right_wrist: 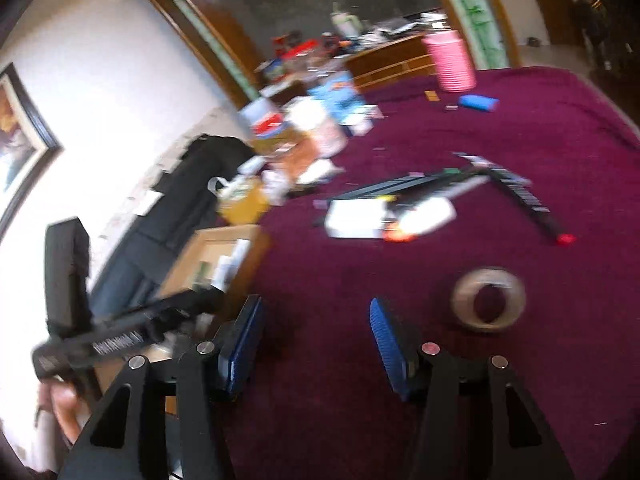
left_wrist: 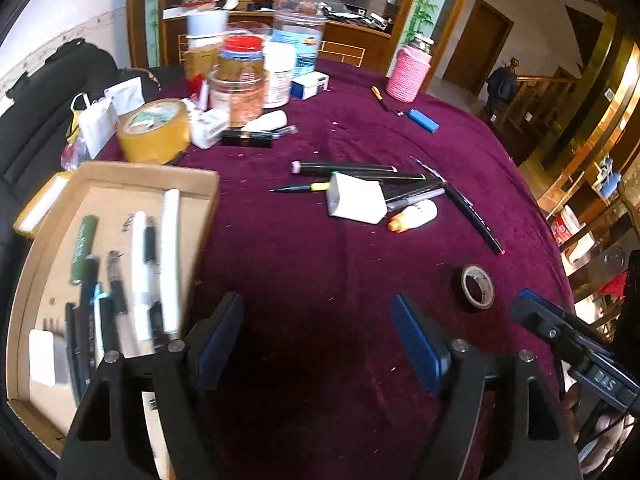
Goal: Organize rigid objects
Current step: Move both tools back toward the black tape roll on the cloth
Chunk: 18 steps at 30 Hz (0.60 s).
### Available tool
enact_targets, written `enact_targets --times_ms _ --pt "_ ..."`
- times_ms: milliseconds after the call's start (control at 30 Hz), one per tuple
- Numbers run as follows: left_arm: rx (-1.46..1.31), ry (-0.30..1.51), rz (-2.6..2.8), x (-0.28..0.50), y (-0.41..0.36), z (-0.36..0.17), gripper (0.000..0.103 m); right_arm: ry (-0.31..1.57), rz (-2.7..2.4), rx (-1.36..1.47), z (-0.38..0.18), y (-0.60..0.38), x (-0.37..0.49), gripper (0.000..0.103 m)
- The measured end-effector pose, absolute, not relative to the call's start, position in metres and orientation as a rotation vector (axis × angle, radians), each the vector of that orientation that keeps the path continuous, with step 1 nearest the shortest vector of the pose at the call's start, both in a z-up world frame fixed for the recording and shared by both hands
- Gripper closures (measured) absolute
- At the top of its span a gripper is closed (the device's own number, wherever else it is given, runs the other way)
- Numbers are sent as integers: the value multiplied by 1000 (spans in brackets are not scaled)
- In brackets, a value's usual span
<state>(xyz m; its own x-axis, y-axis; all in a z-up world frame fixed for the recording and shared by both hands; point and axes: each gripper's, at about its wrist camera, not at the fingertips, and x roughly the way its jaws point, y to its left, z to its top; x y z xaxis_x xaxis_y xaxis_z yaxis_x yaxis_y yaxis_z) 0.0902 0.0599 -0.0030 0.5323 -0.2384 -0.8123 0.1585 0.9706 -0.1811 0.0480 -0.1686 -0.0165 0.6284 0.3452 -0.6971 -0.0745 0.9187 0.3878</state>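
Both jaws are held wide and empty: left hand-held gripper (left_wrist: 318,340) and right hand-held gripper (right_wrist: 316,344) over the maroon counter (left_wrist: 320,248). Pens (left_wrist: 140,276) are laid in the cardboard tray (left_wrist: 120,172) at the counter's left edge; loose pens (left_wrist: 360,174) are seen mid-counter.

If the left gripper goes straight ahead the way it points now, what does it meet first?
Most likely the bare purple tablecloth. The open left gripper holds nothing, and the white pen holder lies further along that line, though depth is unclear.

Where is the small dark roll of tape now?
In the left wrist view, the small dark tape roll stands on the purple cloth at lower right, beyond the gripper's right finger.
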Motion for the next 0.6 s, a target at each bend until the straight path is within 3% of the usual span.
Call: enact_targets --times_ms 367,433,467,500,533,600 --pt "-29 1031 -202 122 30 -27 22 1019 96 335 -69 -219 89 43" --pt "-20 1042 -193 131 26 -30 22 1048 100 320 -79 -218 97 50" --pt "-16 1051 -197 137 23 -33 22 1042 96 297 -79 -216 96 60" --pt "-10 1053 -197 141 21 -34 22 1039 76 261 -78 -214 98 78" --pt "3 1054 -192 146 17 -35 22 1043 69 247 -78 -214 101 86" --pt "42 1062 -189 159 7 -39 22 1043 105 249 -78 -215 110 91"
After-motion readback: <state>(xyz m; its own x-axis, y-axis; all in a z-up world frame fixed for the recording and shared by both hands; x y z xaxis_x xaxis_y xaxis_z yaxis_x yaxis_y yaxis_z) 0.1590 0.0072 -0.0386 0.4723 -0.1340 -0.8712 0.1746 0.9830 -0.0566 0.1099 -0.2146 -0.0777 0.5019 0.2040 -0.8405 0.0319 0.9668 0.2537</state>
